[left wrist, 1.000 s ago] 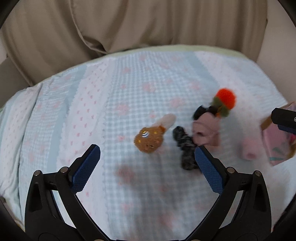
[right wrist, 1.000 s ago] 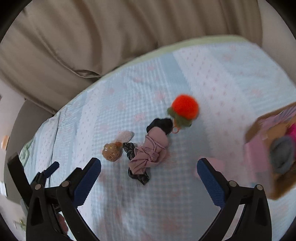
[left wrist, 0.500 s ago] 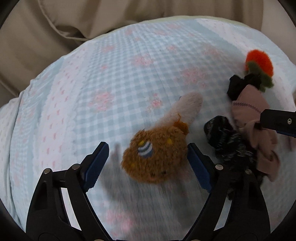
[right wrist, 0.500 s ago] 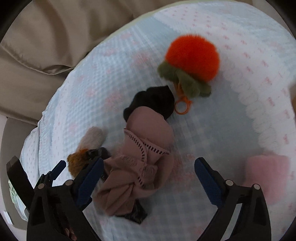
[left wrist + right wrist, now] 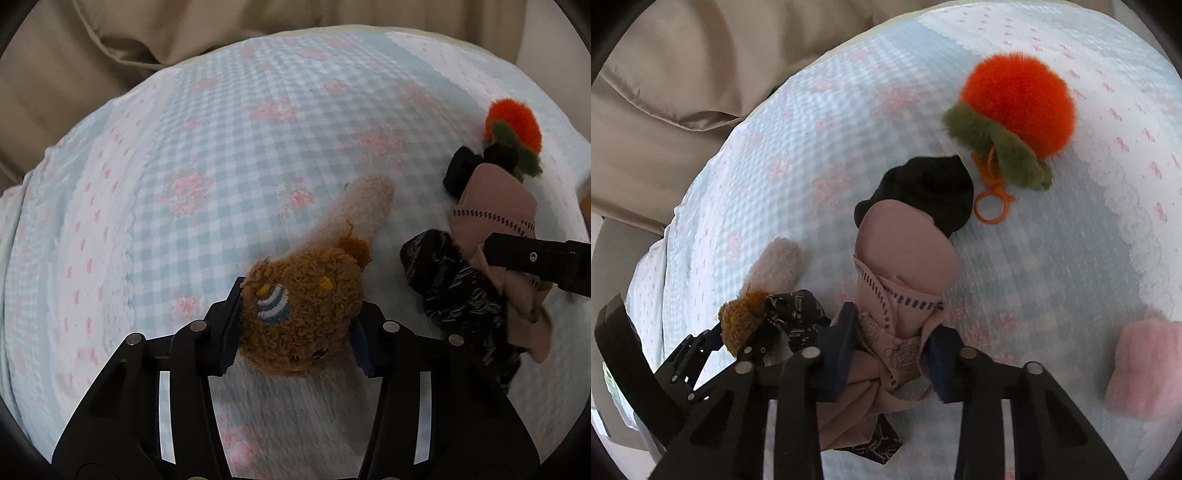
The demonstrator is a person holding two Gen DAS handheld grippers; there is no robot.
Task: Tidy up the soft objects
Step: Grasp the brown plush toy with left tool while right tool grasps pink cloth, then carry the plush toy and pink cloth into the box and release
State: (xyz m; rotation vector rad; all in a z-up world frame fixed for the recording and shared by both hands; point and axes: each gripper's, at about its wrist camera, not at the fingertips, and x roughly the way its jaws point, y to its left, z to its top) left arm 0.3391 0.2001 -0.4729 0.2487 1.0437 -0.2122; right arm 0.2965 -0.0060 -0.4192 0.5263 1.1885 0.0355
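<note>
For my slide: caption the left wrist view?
Left gripper closing on a brown plush toy lying on a checked blanket.

**Both grippers closing, angled down**

I am watching the left gripper (image 5: 295, 328) tilting steeply downward, its jaws closing with the brown plush toy (image 5: 301, 314) between the blue pads. The right gripper (image 5: 892, 354) is pitching down likewise, its jaws closing around the pink knotted cloth (image 5: 901, 295).
</note>
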